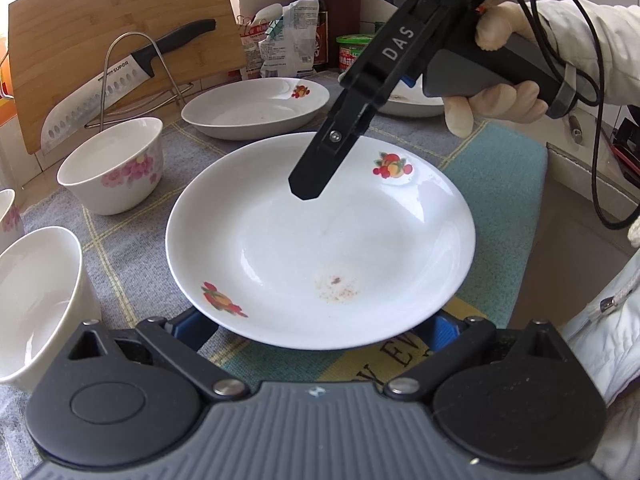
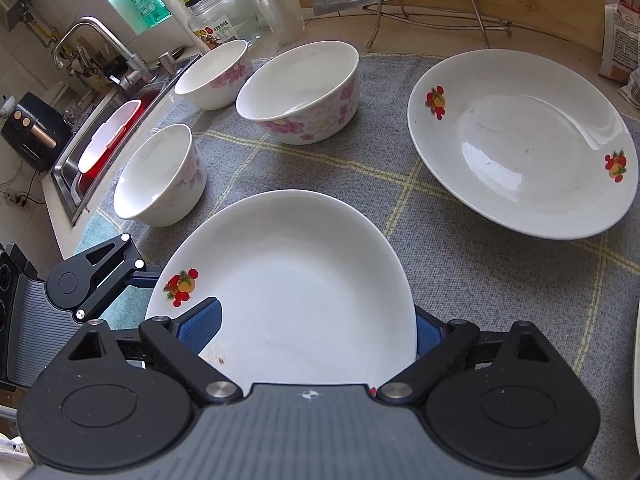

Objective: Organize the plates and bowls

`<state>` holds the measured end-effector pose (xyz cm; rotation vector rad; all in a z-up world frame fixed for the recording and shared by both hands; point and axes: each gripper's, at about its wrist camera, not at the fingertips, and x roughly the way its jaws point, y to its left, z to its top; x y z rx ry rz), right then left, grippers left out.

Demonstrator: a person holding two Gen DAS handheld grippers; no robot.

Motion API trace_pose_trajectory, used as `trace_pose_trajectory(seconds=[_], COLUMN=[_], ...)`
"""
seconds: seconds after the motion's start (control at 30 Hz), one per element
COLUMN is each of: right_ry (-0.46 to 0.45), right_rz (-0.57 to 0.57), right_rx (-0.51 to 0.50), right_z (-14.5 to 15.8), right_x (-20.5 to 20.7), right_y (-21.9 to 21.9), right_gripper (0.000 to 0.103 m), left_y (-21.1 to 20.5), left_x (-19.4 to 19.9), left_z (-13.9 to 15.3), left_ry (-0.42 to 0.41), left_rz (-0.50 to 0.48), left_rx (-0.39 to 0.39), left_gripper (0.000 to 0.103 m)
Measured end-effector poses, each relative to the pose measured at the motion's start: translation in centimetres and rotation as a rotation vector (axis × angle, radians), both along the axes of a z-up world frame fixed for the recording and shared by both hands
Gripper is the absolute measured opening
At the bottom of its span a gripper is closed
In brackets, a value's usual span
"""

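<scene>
A white deep plate [image 1: 320, 240] with fruit prints and a brown smear lies in the middle of the checked mat. My left gripper [image 1: 318, 332] stands wide open, its blue pads [image 1: 192, 328] tucked under the plate's near rim, tips hidden. My right gripper [image 2: 316, 330] is open astride the same plate [image 2: 304, 272]. One finger [image 1: 312, 176] hangs over the basin and the other is beyond the far rim. A second plate [image 2: 520, 144] lies behind, and a third [image 1: 412, 100] is partly hidden. Three flowered bowls [image 2: 298, 92] [image 2: 214, 74] [image 2: 160, 176] stand at the left.
A cutting board [image 1: 120, 28] and a knife [image 1: 120, 84] lean on a wire rack at the back, beside bags and a sauce bottle [image 1: 314, 8]. A sink [image 2: 104, 140] lies left of the bowls. A gloved hand [image 1: 500, 96] holds the right gripper.
</scene>
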<state>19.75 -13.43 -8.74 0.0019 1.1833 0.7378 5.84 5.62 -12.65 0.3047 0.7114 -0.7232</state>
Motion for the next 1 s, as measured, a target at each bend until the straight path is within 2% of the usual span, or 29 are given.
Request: trace_pose_trajectory(seconds=[0.37, 1.0], right_ry=[-0.028, -0.095], right_rz=[-0.011, -0.093], right_rx=[0.026, 0.036], right_z=[1.7, 4.1], right_x=[-0.1, 1.1], right_y=[-2.1, -11.8], right_gripper=[0.098, 0.098], left_y=[-1.7, -9.8], left_x=[0.6, 4.1], left_z=[1.8, 3.7], left_ry=[-0.015, -0.044], left_rz=[0.004, -0.061], left_rx=[0.001, 0.002], left_gripper=[0.101, 0.101])
